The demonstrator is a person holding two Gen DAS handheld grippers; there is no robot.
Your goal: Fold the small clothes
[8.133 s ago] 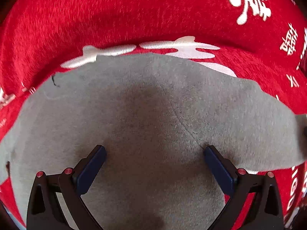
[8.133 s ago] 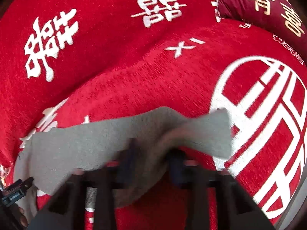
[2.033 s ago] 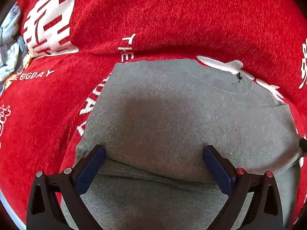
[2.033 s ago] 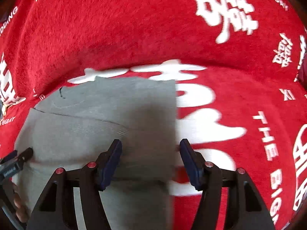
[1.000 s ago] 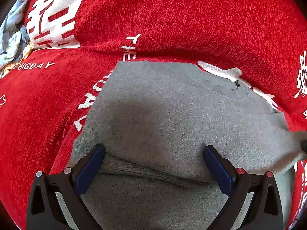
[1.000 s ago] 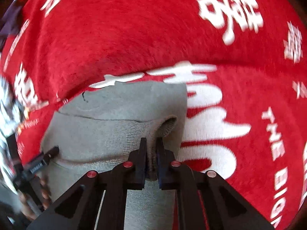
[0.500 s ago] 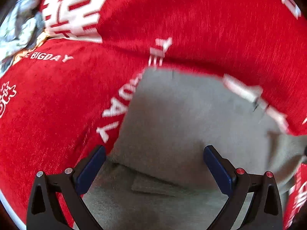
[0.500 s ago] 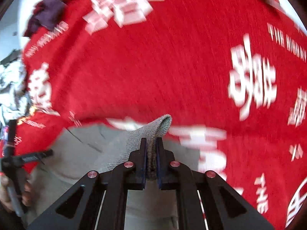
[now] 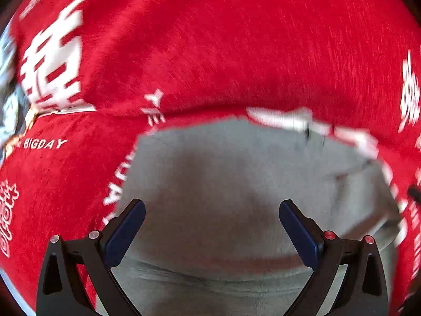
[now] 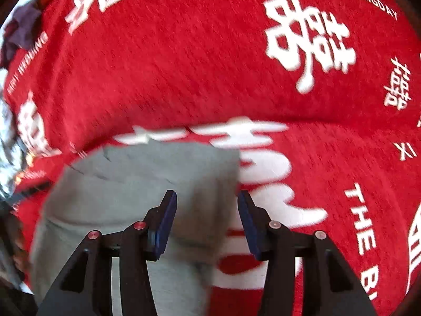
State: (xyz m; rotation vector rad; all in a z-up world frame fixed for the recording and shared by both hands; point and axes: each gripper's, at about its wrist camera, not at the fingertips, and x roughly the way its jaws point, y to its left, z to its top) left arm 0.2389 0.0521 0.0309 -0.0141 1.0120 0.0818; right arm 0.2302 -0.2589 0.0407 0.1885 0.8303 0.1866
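A small grey knitted garment [image 9: 236, 173] lies folded on a red cloth [image 9: 210, 52] with white characters. My left gripper [image 9: 211, 208] hangs above it, open, its blue pads wide apart and empty. In the right wrist view the garment [image 10: 147, 179] lies at the lower left, its right edge running between the fingers. My right gripper [image 10: 208, 202] is over that edge; its jaws are opening and the pads no longer press the fabric.
The red cloth [image 10: 184, 65] covers the whole surface and rises in a fold behind the garment. A pile of pale crumpled clothes [image 9: 8, 97] lies at the far left edge. A dark purple garment [image 10: 21, 29] sits at the upper left.
My right gripper, shut on the lifted grey cuff before, has parted its jaws and the fabric has dropped flat. My left gripper has risen and shifted over the garment.
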